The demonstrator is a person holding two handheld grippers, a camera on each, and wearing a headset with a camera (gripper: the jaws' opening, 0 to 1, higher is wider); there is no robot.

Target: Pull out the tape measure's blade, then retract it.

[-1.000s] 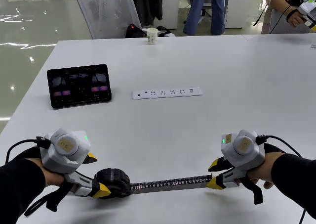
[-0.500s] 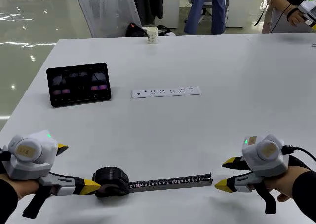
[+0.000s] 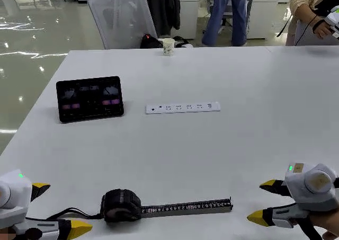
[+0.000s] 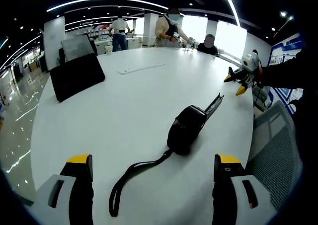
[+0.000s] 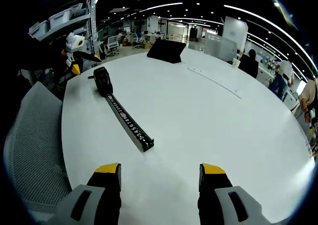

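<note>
Left claw [image 3: 61, 208] sits at the near-left corner of the white table [image 3: 238, 144], jaws apart, nothing held. Left gripper view agrees: yellow tips wide open [image 4: 152, 160], bare table between them. A black strap [image 3: 69, 216] lies loose on the table, its loop in front of the open jaws [image 4: 130, 178]; no contact visible.

Just right of that is the tape measure [image 3: 121, 205], a black round case resting on the table near the front edge, free of both claws. It also shows in the left gripper view [image 4: 186, 128] and the right gripper view [image 5: 103, 81]. The blade [image 3: 185, 206] is out, lying flat and straight on the table, running right from the case. Its end hook points at the right claw and stops short of it [image 5: 130, 126].

Right claw [image 3: 262, 201] is at the near-right edge, jaws apart and empty, near the blade's end but not touching it. Its own view shows the same gap [image 5: 160, 168].

Further back, from the left: a dark tablet [image 3: 90, 98] propped up with its screen lit, a white power strip [image 3: 183, 107] mid-table, and a paper cup [image 3: 168, 46] at the far edge. A chair [image 3: 122, 17] and standing people are behind the table.
</note>
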